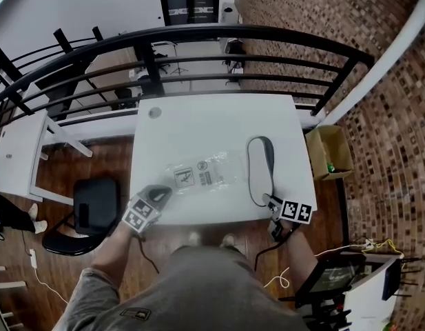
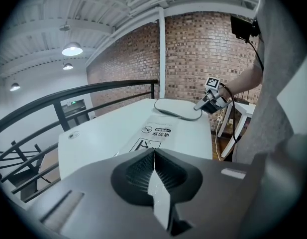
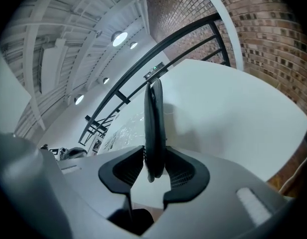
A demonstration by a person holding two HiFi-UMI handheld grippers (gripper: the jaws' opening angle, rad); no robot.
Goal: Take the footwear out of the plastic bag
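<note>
A grey slipper [image 1: 260, 167] lies flat on the white table [image 1: 212, 119], to the right of a clear plastic bag [image 1: 202, 171] with printed labels. My right gripper [image 1: 269, 200] is at the slipper's near end. In the right gripper view the slipper [image 3: 154, 118] stands between the jaws of my right gripper [image 3: 154, 166], and the pads sit slightly off its sides. My left gripper [image 1: 160, 193] is at the bag's near left corner. In the left gripper view its jaws [image 2: 154, 158] are shut on a thin flap of the bag [image 2: 153, 133]; beyond lies the slipper [image 2: 175, 108].
A black railing [image 1: 198, 61] runs along the table's far side. An open cardboard box [image 1: 328, 150] stands on the floor to the right. A black chair [image 1: 95, 209] is at the left, beside another white table [image 1: 16, 157]. Cables lie on the wooden floor.
</note>
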